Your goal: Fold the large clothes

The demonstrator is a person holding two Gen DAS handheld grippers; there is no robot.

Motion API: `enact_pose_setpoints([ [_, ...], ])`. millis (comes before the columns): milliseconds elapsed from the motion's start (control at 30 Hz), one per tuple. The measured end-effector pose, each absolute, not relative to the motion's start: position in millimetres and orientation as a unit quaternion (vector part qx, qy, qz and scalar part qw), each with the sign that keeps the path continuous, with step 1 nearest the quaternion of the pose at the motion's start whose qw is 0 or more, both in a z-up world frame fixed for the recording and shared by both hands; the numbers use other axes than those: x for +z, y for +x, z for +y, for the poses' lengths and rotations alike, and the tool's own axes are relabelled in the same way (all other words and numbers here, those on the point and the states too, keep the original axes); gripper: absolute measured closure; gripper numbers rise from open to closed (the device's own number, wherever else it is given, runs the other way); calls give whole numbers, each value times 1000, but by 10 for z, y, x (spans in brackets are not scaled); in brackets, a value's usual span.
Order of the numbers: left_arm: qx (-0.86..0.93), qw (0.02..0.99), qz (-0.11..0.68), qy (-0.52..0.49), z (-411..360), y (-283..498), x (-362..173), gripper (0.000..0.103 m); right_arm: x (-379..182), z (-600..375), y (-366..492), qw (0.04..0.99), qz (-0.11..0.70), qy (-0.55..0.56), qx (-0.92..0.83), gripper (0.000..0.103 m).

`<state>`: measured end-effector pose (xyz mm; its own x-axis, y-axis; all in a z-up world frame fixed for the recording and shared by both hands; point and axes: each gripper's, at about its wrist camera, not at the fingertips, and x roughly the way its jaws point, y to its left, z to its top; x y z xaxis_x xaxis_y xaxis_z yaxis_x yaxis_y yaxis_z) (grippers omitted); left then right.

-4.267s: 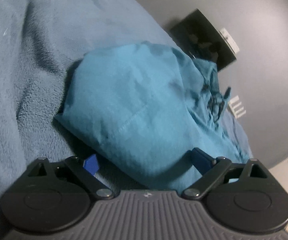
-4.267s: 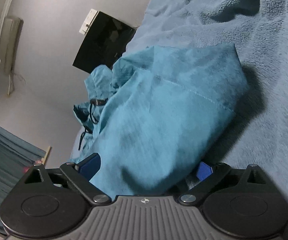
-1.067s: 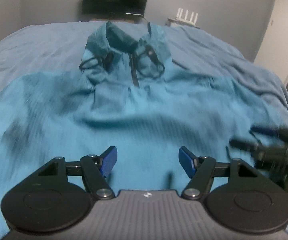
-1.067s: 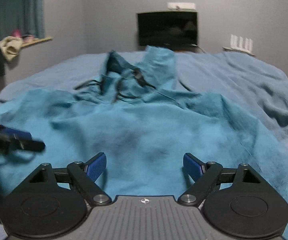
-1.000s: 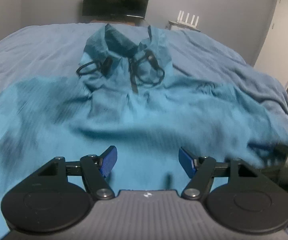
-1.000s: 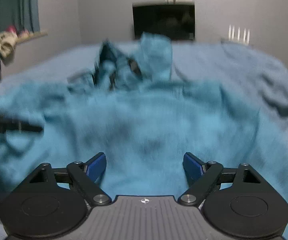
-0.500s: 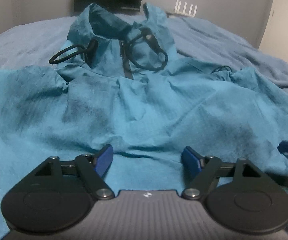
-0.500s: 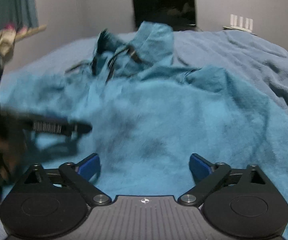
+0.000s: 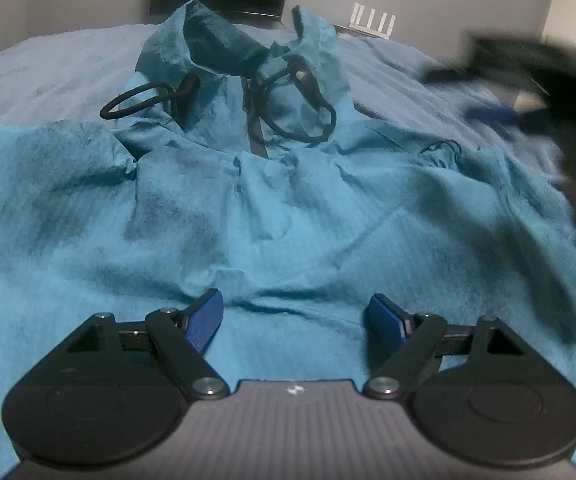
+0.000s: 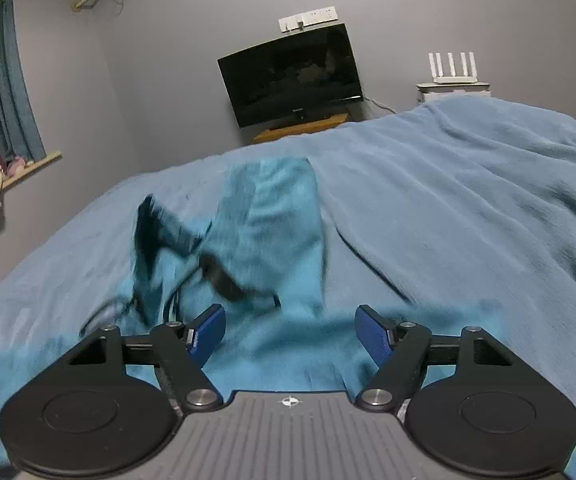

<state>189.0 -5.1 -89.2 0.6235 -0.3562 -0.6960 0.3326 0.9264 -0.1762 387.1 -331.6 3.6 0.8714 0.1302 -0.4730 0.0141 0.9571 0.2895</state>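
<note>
On the blue blanket [image 10: 468, 200], teal jacket [image 9: 288, 208] lies spread beneath both wide-open, empty hand-held grippers [image 9: 296, 314] [image 10: 290, 330].

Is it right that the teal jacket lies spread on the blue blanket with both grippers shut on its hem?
Not quite. The teal jacket does lie spread on the blue blanket, but the left gripper and right gripper are open, holding nothing, as each wrist view shows.

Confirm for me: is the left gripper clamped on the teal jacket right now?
No, the left gripper is open, its blue fingers spread apart above the teal jacket with no fabric pinched between them.
</note>
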Motion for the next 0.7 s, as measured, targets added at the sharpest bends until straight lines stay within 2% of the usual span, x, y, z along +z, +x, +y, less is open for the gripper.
enact_pose_setpoints([
  [200,-203,894,400,2,-132,1943,-901,12,14,-3378,4928,962,243,124,12,29],
  [400,-206,893,401,-3,-143,1993,-926,9,-135,-3575,5807,948,257,182,44,28],
  [600,-207,892,401,-6,-159,2021,-939,6,-394,-3593,6434,934,291,201,56,22],
  [667,-209,892,400,-4,-170,2023,-951,5,-497,-3654,6550,921,304,233,76,26],
  [700,-209,893,398,-2,-173,2017,-956,5,-540,-3684,6588,913,308,253,91,37],
])
